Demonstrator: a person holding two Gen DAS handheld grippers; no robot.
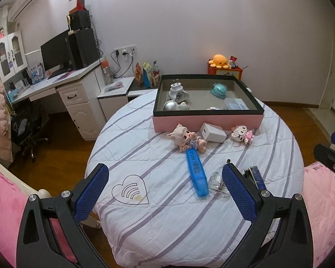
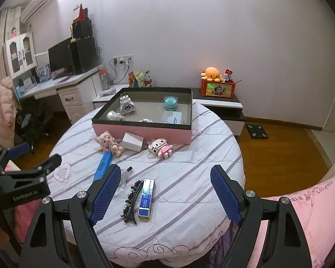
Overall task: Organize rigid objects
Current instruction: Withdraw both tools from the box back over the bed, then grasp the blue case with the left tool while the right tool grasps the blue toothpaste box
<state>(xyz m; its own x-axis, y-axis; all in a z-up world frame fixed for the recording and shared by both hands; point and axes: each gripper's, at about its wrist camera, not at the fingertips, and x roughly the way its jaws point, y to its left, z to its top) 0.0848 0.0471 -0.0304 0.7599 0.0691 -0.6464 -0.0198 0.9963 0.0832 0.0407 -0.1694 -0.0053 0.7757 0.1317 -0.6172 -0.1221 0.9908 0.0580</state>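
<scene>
A pink box with a black rim (image 1: 208,121) (image 2: 143,131) stands at the far side of the round table and holds several small items. In front of it lie a pig doll (image 1: 187,138) (image 2: 108,143), a white charger block (image 1: 213,132) (image 2: 132,144) and a pink-white brick toy (image 1: 242,134) (image 2: 160,148). Nearer lie a blue case (image 1: 197,173) (image 2: 102,166), a glass bottle (image 1: 217,182) (image 2: 124,176), a blue-gold box (image 2: 146,198) (image 1: 255,176) and a black hair clip (image 2: 131,203). My left gripper (image 1: 165,187) is open and empty. My right gripper (image 2: 165,193) is open and empty above the box and clip.
The table has a white striped quilt (image 1: 167,223) (image 2: 189,167). Pink bedding (image 1: 323,201) (image 2: 312,212) lies at the right. A desk with a monitor (image 1: 55,53) stands at the left. A low cabinet carries an orange box (image 2: 217,89). A wooden floor (image 2: 279,156) surrounds the table.
</scene>
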